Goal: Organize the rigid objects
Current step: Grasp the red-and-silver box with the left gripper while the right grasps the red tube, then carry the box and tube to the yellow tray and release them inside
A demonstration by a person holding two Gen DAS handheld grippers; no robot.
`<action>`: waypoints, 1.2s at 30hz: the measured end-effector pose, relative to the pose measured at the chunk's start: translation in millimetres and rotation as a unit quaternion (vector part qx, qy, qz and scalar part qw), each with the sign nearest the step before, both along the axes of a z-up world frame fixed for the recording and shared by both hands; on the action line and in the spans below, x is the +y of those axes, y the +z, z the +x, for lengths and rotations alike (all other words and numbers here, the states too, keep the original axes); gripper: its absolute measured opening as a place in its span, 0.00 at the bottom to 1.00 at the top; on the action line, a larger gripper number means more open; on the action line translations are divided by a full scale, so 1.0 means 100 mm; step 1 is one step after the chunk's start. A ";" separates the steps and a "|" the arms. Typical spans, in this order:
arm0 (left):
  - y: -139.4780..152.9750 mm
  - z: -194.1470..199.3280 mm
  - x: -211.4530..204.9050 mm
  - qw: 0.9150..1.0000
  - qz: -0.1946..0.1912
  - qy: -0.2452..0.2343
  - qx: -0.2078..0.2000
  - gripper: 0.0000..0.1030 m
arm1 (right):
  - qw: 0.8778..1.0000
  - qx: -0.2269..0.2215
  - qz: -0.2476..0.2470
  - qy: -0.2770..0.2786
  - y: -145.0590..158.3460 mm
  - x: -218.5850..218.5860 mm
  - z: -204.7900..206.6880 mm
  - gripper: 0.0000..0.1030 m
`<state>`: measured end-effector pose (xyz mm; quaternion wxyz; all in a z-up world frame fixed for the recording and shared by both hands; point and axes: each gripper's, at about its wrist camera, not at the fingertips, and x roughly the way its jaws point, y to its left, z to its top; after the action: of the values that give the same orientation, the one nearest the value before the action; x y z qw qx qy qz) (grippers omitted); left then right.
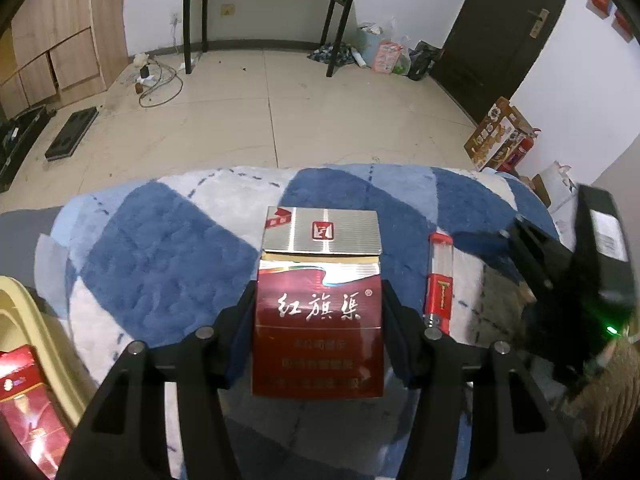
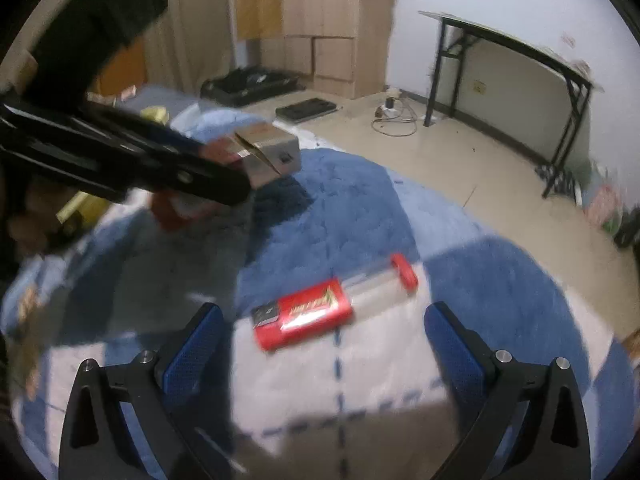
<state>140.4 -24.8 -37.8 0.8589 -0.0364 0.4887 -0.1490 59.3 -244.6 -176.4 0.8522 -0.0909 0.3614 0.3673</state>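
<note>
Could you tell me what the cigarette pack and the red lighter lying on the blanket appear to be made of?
Cigarette pack: likely glossy printed cardboard, with a metallic silver flip lid and creased fold edges. Red lighter: apparently plastic, clear tube with red cap, shiny label, small metal-looking end. Blanket: soft plush fabric.

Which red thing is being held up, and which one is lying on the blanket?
The cigarette pack is held, squeezed in the left gripper jaws. The lighter lies on the blanket, before the open right gripper.
</note>
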 end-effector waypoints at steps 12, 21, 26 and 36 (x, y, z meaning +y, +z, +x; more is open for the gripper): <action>0.42 -0.31 0.27 0.999 -0.024 0.030 -0.019 0.36 | 0.999 -0.028 -0.001 -0.030 0.16 0.19 -0.13 0.80; -0.02 -0.22 -0.07 0.999 0.039 0.014 0.004 0.66 | 0.995 -0.001 0.052 -0.085 0.35 -0.10 -0.59 0.80; -0.24 -0.05 -0.21 0.998 0.049 0.021 0.020 0.68 | 0.993 -0.001 0.057 -0.099 0.39 -0.37 -0.81 0.80; 0.43 -0.45 0.30 0.997 0.014 0.070 -0.035 0.55 | 0.991 -0.002 0.080 -0.108 0.49 -0.45 -0.87 0.80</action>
<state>95.3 5.2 5.3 0.8844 -0.0533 0.4561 -0.0833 -27.6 -289.4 -127.3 0.8922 0.0163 0.3372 0.3001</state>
